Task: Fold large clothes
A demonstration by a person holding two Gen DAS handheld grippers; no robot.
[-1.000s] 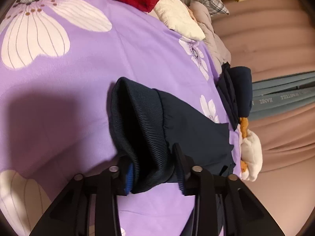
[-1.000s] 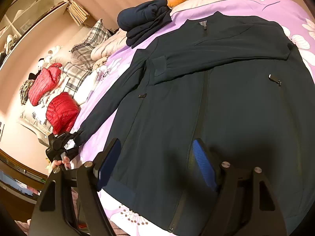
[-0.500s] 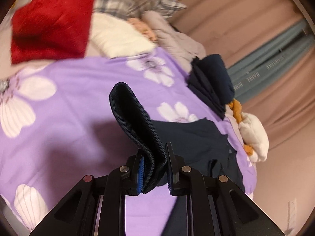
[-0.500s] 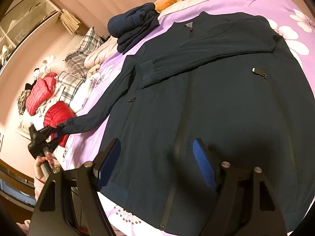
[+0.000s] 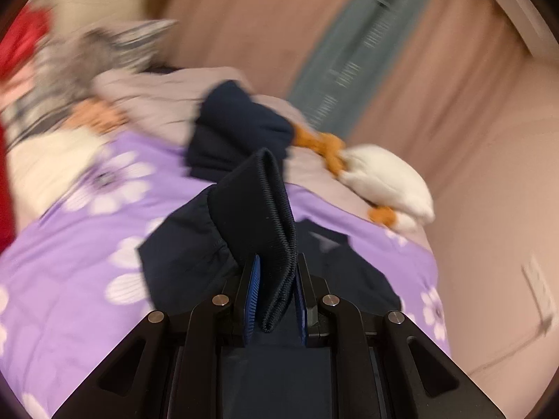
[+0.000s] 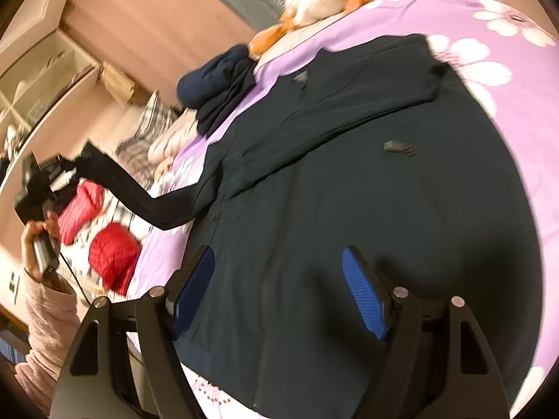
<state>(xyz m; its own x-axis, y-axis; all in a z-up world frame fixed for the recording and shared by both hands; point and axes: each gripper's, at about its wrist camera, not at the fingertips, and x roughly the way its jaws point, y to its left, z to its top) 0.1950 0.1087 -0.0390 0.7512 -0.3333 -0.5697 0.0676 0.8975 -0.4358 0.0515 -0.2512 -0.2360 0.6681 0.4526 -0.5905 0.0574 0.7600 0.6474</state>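
At frame bottom, the left gripper [image 5: 274, 291] pinches the ribbed cuff [image 5: 258, 216] of a navy jacket [image 6: 349, 181] spread across the purple floral bedspread [image 6: 517, 28]; the right gripper [image 6: 279, 289] hovers agape, empty. Upper centre, seemingly folded dark clothes [image 6: 216, 83].
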